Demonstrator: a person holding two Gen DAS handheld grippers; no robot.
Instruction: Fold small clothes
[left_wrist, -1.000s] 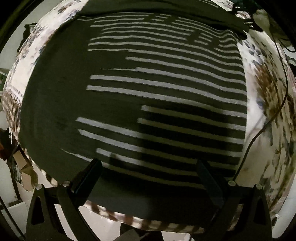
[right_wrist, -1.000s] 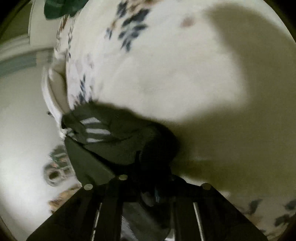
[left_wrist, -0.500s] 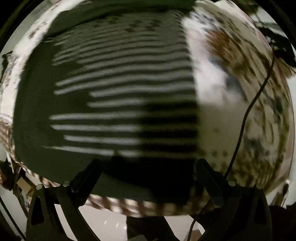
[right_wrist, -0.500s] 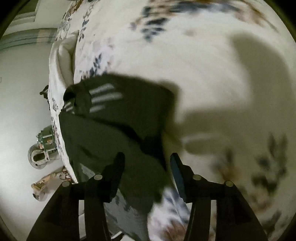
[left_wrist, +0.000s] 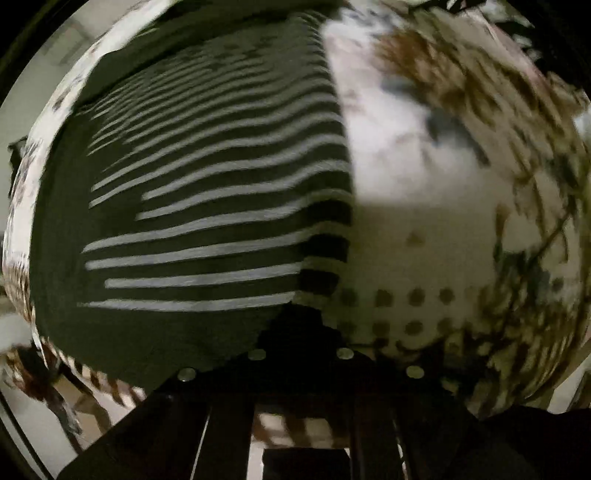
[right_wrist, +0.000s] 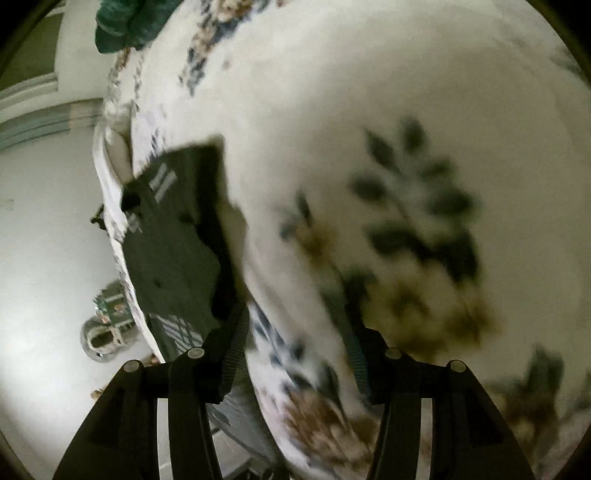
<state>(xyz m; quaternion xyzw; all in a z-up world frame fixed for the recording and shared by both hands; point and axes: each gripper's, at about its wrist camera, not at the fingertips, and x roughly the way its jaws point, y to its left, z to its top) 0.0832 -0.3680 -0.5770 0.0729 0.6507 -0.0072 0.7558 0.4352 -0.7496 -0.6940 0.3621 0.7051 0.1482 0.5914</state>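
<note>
In the left wrist view, a dark green garment with white stripes (left_wrist: 207, 206) lies spread flat on a bed covered by a white floral bedspread (left_wrist: 424, 177). The garment fills the left and centre of the frame, its straight right edge running from top centre down to the lower middle. The left gripper (left_wrist: 301, 332) points down at the lower right corner of the garment, its fingers brought together at the bottom centre of the frame. That spot is dark, and whether any cloth is pinched between them cannot be told. Brown dots and leaf prints on the bedspread show to the right of the gripper, blurred.

In the right wrist view, the right gripper (right_wrist: 295, 347) sits at the bottom centre with its fingers (right_wrist: 232, 343) apart and nothing between them but bare bedspread (right_wrist: 369, 110). The garment (right_wrist: 173, 236) lies in the left middle of this frame, along the bed's edge, with a folded flap and a few white stripes showing. The gripper's left finger overlaps the garment's lower edge in the picture; contact cannot be told. A dark teal cloth (right_wrist: 122, 26) lies at the upper left, and a round metallic object (right_wrist: 103, 332) sits on the floor at the lower left.
</note>
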